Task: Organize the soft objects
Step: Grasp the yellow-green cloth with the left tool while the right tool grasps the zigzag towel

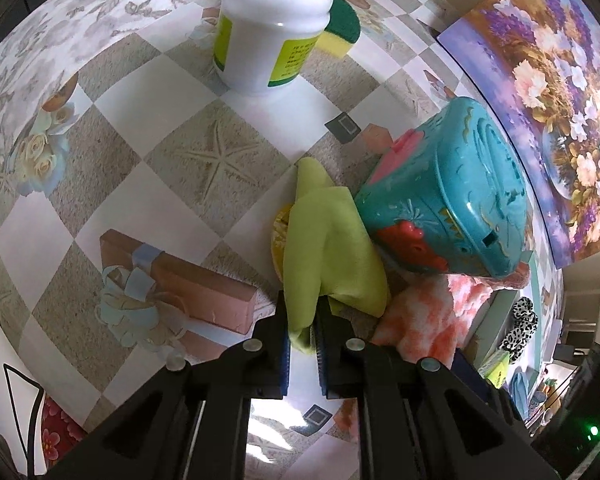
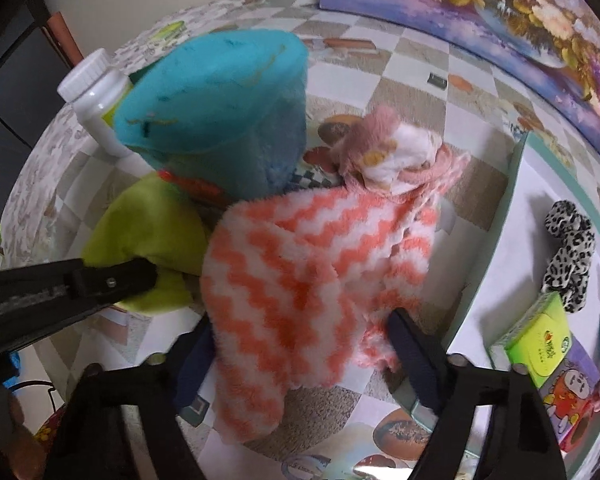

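Note:
My left gripper (image 1: pixel 303 332) is shut on a corner of the lime green cloth (image 1: pixel 332 240), which lies on the table against a teal plastic toy box (image 1: pixel 452 196). The cloth also shows in the right wrist view (image 2: pixel 148 224), with the left gripper (image 2: pixel 100 284) on it. My right gripper (image 2: pixel 300 356) is open, its fingers on either side of the orange and white zigzag fluffy towel (image 2: pixel 308 280), which lies in a heap. A pink and white plush toy (image 2: pixel 384 148) lies just beyond the towel. The towel also shows in the left wrist view (image 1: pixel 428 316).
A white bottle (image 1: pixel 272 28) with a yellow-green sponge (image 1: pixel 340 28) behind it stands at the far side. A white tray (image 2: pixel 516 208) at the right holds a leopard-print scrunchie (image 2: pixel 568 252) and a green tissue pack (image 2: pixel 540 340). A floral painting (image 2: pixel 500 12) leans at the back.

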`<state>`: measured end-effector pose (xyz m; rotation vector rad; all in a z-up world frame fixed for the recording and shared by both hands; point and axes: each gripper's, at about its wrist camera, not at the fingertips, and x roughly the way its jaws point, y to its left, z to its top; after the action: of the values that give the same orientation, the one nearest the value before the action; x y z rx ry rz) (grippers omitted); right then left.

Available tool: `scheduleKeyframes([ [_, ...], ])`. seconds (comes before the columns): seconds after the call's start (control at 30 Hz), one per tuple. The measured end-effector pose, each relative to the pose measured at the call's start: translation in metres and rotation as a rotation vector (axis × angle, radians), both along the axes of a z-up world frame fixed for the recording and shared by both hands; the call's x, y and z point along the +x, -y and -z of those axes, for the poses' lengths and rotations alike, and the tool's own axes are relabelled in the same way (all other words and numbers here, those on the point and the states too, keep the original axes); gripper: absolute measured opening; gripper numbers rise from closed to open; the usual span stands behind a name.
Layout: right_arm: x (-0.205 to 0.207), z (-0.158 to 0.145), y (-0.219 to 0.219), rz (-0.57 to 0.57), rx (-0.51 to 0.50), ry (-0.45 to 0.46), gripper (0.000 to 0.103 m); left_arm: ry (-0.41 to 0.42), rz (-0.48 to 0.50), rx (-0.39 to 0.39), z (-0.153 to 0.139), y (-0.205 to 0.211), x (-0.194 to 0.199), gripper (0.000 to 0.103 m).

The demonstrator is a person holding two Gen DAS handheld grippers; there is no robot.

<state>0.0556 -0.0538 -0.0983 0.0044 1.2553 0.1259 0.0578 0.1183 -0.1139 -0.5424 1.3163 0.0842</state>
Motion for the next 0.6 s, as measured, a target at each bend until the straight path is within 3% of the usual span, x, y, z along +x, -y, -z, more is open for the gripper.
scheduleKeyframes([
  [0.1, 0.001, 0.000, 0.001, 0.006, -0.004, 0.012, 0.075, -0.006, 0.001, 0.005, 0.002, 0.011, 0.000, 0.011],
  [0.27, 0.001, -0.004, 0.010, 0.028, 0.001, 0.039, 0.045, -0.015, 0.004, 0.013, 0.000, 0.018, 0.002, 0.011],
  [0.6, -0.002, -0.008, 0.024, 0.059, 0.076, 0.038, 0.025, -0.011, 0.030, 0.047, 0.001, 0.032, 0.007, 0.011],
])
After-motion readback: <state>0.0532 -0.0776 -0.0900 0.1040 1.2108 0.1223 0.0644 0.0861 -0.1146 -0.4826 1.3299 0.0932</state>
